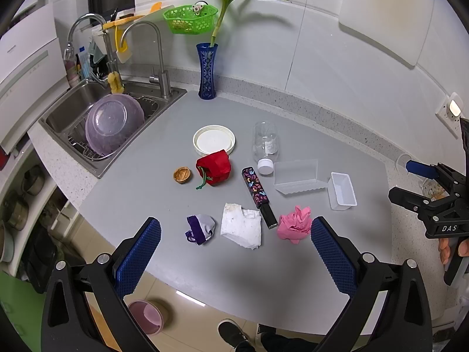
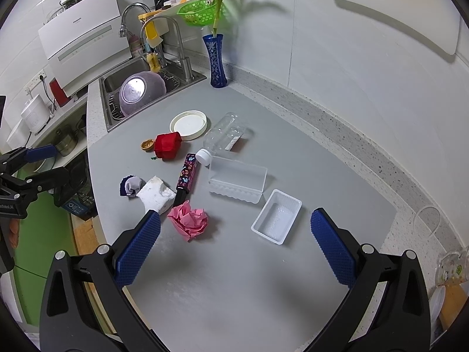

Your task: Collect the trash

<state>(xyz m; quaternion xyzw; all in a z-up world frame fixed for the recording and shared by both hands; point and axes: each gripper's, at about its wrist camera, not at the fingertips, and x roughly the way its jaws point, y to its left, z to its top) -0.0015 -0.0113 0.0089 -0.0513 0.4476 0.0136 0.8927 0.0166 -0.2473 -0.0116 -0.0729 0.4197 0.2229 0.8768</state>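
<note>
Overhead, both grippers hang above the grey table (image 1: 322, 278), fingers spread wide, nothing held: left gripper (image 1: 236, 243), right gripper (image 2: 236, 242). Between the left fingers, at 12 o'clock: white crumpled tissue (image 1: 241, 228), with purple-grey pouch (image 1: 199, 228) at its 9 and pink paper ball (image 1: 294, 224) at its 3. Farther up: patterned black tube (image 1: 258, 195), red pouch (image 1: 214, 168), walnut shell (image 1: 182, 174), white lid (image 1: 214, 140), clear bottle (image 1: 265, 145) lying flat, clear box (image 1: 296, 177), white tray (image 2: 277, 217). Sink (image 1: 67, 117) at 10 o'clock.

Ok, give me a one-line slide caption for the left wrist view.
Open left gripper hovers above a grey countertop strewn with a crumpled white tissue, pink paper ball and clear plastic bottle.
</note>
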